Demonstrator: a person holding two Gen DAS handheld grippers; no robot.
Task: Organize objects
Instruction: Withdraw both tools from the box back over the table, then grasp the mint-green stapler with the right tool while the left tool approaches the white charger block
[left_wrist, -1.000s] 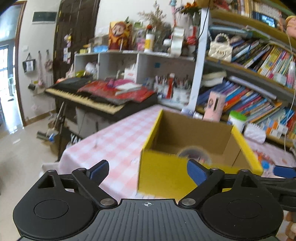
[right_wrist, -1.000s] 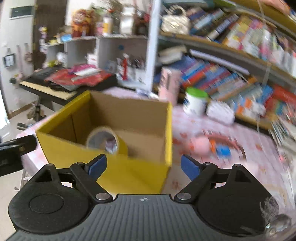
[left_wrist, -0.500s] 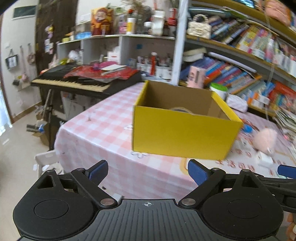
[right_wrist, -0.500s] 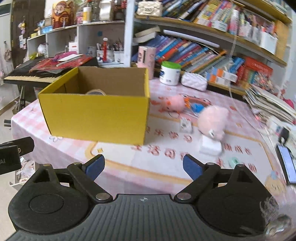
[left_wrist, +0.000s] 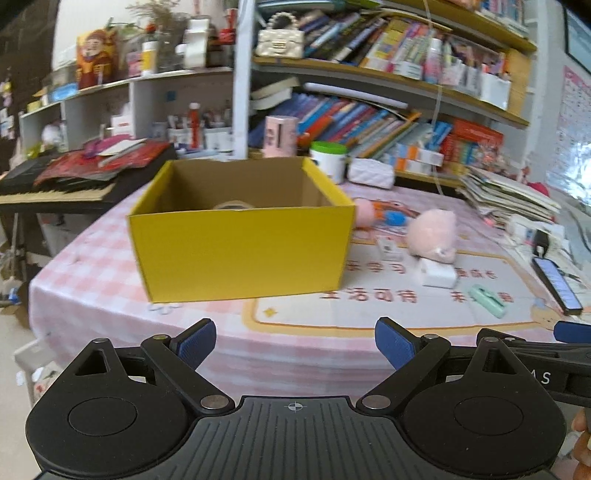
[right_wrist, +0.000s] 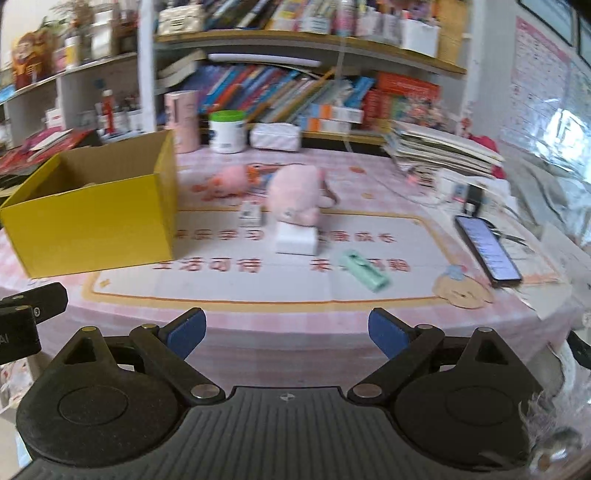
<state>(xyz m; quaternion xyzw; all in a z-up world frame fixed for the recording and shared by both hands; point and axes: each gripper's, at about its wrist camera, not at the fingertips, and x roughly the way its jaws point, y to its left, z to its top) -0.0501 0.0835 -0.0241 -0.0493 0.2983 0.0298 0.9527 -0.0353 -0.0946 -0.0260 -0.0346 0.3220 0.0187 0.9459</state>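
Observation:
A yellow cardboard box (left_wrist: 240, 251) (right_wrist: 92, 229) stands on the pink checked table, with a tape roll (left_wrist: 232, 205) just showing inside. To its right lie a pink plush toy (left_wrist: 432, 236) (right_wrist: 295, 195), a white block (left_wrist: 437, 273) (right_wrist: 295, 238), a small white card box (right_wrist: 250, 214), a mint green stapler-like item (left_wrist: 487, 301) (right_wrist: 364, 269) and a smaller pink toy (right_wrist: 229, 181). My left gripper (left_wrist: 295, 341) is open and empty, held off the table's near edge. My right gripper (right_wrist: 286, 332) is open and empty, near the same edge.
A phone (right_wrist: 487, 251) lies at the table's right. A white jar with a green lid (right_wrist: 227, 131), a pink tube (right_wrist: 181, 120) and a white pouch (right_wrist: 275, 136) stand at the back by crowded bookshelves. A keyboard (left_wrist: 55, 192) sits to the left.
Both grippers have pulled back from over the box to the table's near edge and swung right. The box and the tape roll inside it stay put. Both grippers remain open.

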